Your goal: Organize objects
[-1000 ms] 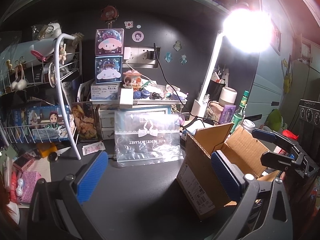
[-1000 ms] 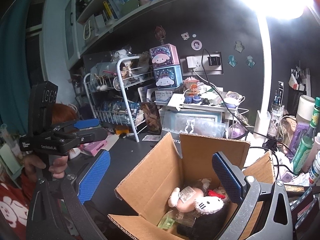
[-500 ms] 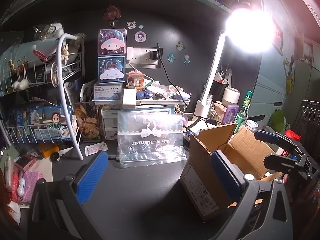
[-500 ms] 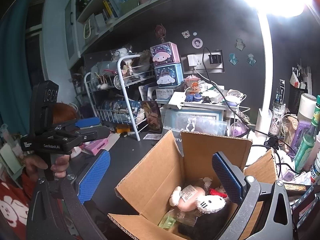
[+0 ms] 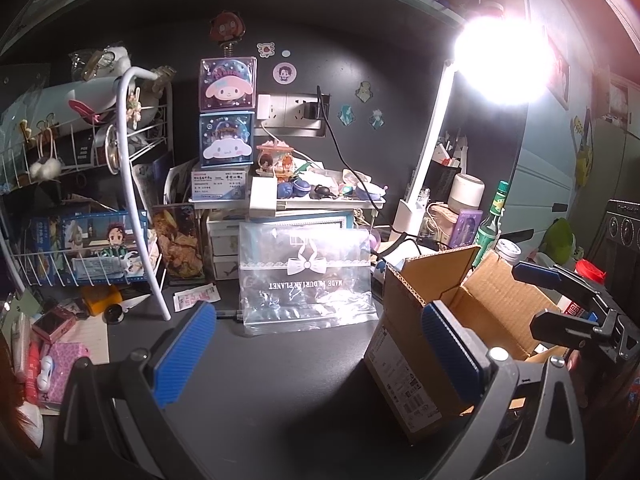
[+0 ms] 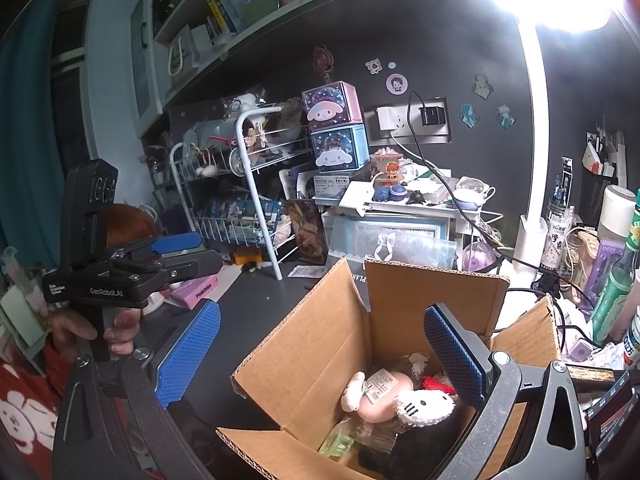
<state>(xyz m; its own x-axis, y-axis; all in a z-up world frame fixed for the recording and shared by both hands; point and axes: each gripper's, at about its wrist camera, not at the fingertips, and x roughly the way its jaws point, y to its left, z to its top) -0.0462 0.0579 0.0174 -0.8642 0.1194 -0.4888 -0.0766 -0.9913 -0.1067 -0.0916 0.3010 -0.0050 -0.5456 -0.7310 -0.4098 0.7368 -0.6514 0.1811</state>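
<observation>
Right wrist: both claws (image 6: 318, 354) (image 5: 318, 354) wide, empty; corrugated cardboard box (image 6: 320, 344) holds fuzzy plush (image 6: 424, 404).

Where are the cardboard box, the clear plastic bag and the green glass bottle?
cardboard box (image 6: 320, 344), right wrist view, on its inner left wall.
clear plastic bag (image 5: 308, 280), left wrist view, on its front, near the printed lettering.
green glass bottle (image 5: 491, 232), left wrist view, on its label.
</observation>
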